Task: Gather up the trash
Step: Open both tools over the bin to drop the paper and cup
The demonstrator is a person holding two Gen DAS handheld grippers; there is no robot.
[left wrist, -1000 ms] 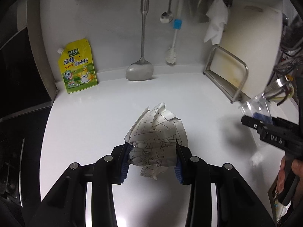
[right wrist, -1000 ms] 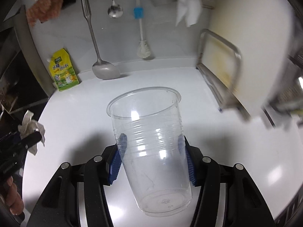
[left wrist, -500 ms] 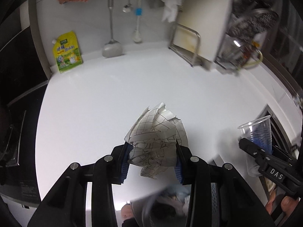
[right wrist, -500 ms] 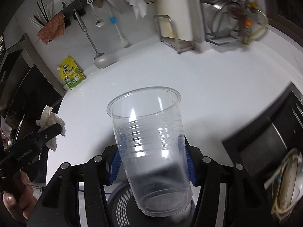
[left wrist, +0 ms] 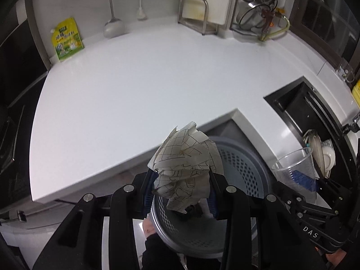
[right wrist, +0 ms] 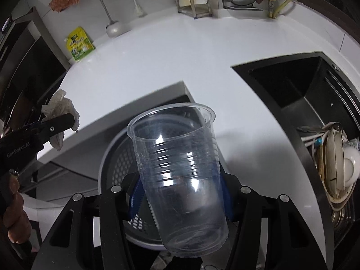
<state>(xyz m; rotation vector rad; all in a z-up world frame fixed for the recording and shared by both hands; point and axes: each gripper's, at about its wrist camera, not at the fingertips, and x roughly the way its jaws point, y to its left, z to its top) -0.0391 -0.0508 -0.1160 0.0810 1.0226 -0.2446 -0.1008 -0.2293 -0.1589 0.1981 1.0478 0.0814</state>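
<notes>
My left gripper (left wrist: pixel 181 193) is shut on a crumpled paper (left wrist: pixel 183 173) with printed lines and holds it above a grey perforated bin (left wrist: pixel 243 175) that stands below the counter edge. My right gripper (right wrist: pixel 180 193) is shut on a clear plastic cup (right wrist: pixel 180 171) and holds it tilted over the same bin (right wrist: pixel 117 164). The cup also shows in the left wrist view (left wrist: pixel 294 175), to the right of the paper. The paper also shows in the right wrist view (right wrist: pixel 59 112), at the far left. Dark trash lies in the bin under the paper.
The white counter (left wrist: pixel 139 94) wraps around the bin. A black sink (right wrist: pixel 303 103) with dishes (right wrist: pixel 337 162) is to the right. A yellow pouch (left wrist: pixel 67 39), ladle (left wrist: pixel 113 28), brush and cutting board rack (left wrist: pixel 195 13) stand along the back wall.
Both grippers have pulled back from over the counter, past its front edge, to above the bin. Each still holds its item.
</notes>
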